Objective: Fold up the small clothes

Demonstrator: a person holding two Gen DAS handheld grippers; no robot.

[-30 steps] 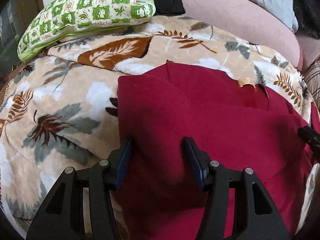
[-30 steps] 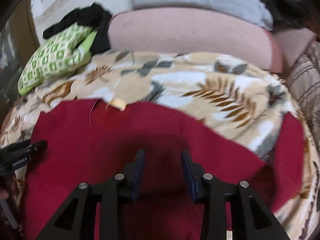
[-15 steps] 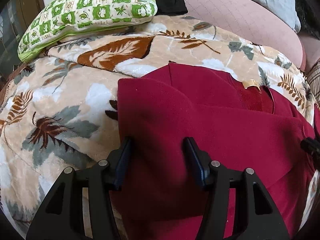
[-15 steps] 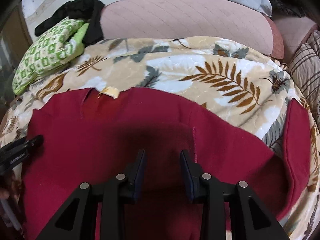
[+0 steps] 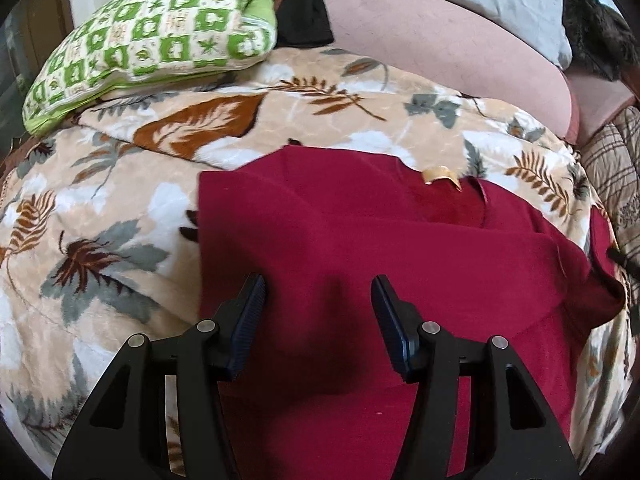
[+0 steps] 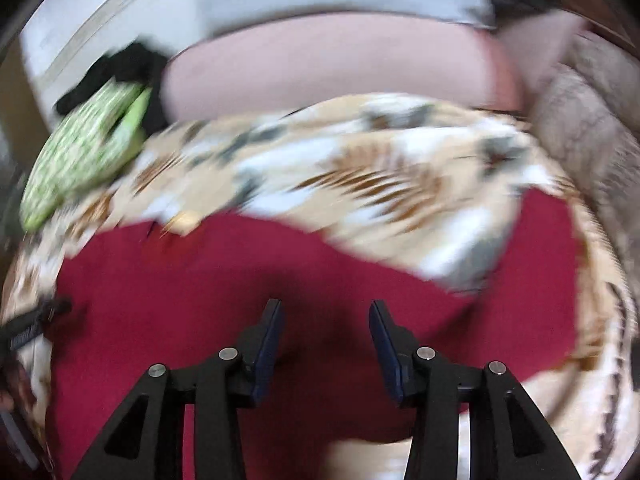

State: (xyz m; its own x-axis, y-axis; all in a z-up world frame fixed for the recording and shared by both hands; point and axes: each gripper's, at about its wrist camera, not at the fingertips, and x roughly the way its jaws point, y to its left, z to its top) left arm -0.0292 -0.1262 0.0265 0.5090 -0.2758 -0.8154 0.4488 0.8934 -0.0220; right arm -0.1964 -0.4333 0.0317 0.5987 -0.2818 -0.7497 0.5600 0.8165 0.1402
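Garment [image 5: 400, 248], dark red, lies part-folded on the leaf-print blanket [image 5: 100, 220]; left gripper [image 5: 318, 300] hangs open above it; right gripper [image 6: 326, 320], jaws just widening, grips nothing; blanket bare leftward.

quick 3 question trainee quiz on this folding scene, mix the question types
1. True or false: the left claw is shut on the red garment.
2. Multiple choice: what lies under the garment? A) a bare wooden table B) a leaf-print blanket C) a tiled floor
3. Fill in: the green-and-white checked ____ lies at the blanket's far left.

Key
1. False. Both claws are open above the cloth; the right claw has just been opening, with nothing between its jaws.
2. B
3. pillow
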